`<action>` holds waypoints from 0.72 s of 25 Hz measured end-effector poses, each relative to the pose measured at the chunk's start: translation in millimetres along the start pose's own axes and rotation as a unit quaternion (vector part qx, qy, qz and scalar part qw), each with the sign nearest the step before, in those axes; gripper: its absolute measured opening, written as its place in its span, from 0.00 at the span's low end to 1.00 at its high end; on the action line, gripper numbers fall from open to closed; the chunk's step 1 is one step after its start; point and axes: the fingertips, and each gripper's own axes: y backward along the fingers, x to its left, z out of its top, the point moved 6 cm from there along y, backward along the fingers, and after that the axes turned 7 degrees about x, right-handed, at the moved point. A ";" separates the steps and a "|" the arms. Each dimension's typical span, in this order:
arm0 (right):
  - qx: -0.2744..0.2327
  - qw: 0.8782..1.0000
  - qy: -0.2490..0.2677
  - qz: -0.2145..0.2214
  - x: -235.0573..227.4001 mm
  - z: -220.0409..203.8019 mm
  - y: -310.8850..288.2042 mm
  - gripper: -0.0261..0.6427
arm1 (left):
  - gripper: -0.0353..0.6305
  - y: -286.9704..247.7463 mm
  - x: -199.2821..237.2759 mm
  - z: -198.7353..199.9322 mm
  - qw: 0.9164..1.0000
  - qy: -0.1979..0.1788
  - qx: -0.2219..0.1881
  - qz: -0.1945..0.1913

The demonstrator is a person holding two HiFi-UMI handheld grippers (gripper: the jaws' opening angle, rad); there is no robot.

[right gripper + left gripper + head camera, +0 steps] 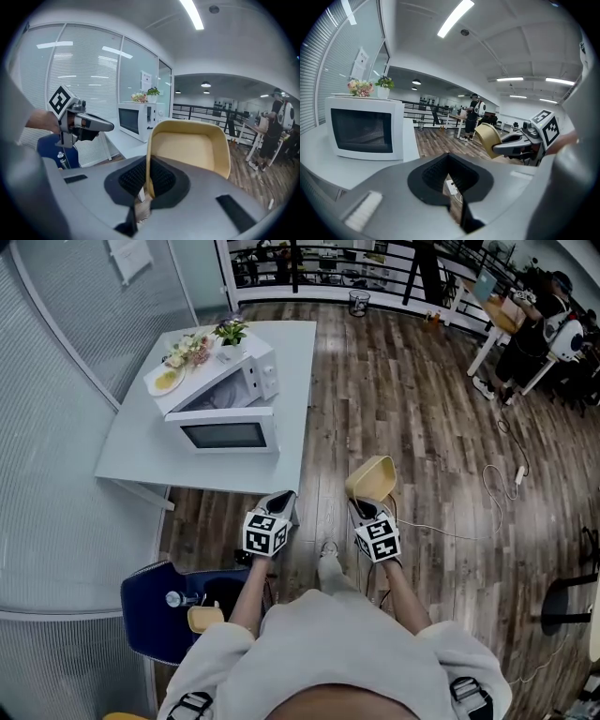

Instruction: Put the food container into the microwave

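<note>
Wooden floor (412,409) is stretching beneath us. Short of the microwave (225,418), we are holding the left gripper (280,499), its jaws nearly together on nothing. Beside it, the right gripper (362,508) is clamping the tilted food container (374,475) by its wall. The table (141,454) edge is lying between. Flowers (192,350) are sitting atop the microwave.

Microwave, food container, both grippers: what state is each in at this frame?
Microwave door: swung open.
Food container: empty, no lid, carried in the air, tipped on its side.
Right gripper: shut on the food container's wall.
Left gripper: shut, nothing between the jaws.
</note>
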 end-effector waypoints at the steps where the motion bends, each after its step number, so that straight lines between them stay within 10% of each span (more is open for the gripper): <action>1: 0.001 1.000 0.001 0.002 -5.1 3.3 -4.9 0.06 | 0.07 -4.5 3.8 3.6 1.000 0.001 0.001 0.002; 18: 0.006 0.999 0.016 0.031 -99.4 62.0 -80.0 0.06 | 0.07 -93.4 48.3 78.8 1.000 0.014 0.005 0.018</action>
